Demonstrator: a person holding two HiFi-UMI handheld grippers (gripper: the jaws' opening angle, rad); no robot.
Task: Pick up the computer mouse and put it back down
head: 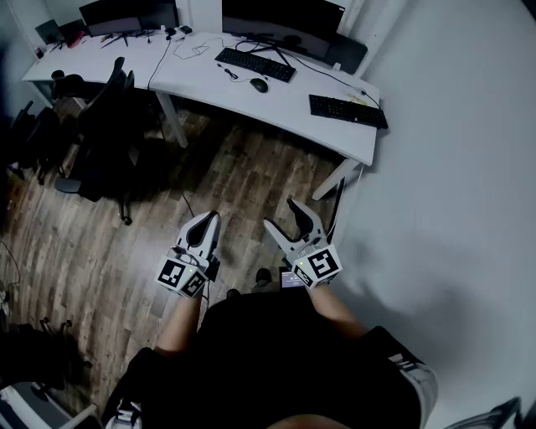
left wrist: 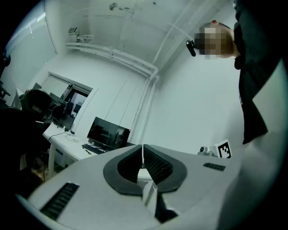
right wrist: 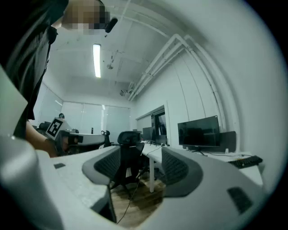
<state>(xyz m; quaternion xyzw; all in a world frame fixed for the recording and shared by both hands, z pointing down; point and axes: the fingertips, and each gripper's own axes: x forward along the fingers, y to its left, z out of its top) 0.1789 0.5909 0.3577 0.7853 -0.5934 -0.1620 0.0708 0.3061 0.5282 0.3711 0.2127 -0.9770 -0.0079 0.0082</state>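
Observation:
The black computer mouse (head: 260, 85) lies on the white desk (head: 209, 84) at the far side of the room, just right of a black keyboard (head: 255, 64). Both grippers hang over the wooden floor, well short of the desk. My left gripper (head: 210, 219) has its jaws together with nothing between them, as the left gripper view (left wrist: 143, 148) also shows. My right gripper (head: 282, 214) stands open and empty; in the right gripper view (right wrist: 141, 164) only the floor and a chair show through its gap. Neither gripper view shows the mouse.
A second keyboard (head: 347, 110) lies at the desk's right end, and monitors (head: 280, 15) stand along its back. A black office chair (head: 105, 126) stands left of the desk over the wooden floor (head: 243, 184). A white wall (head: 452, 167) runs along the right.

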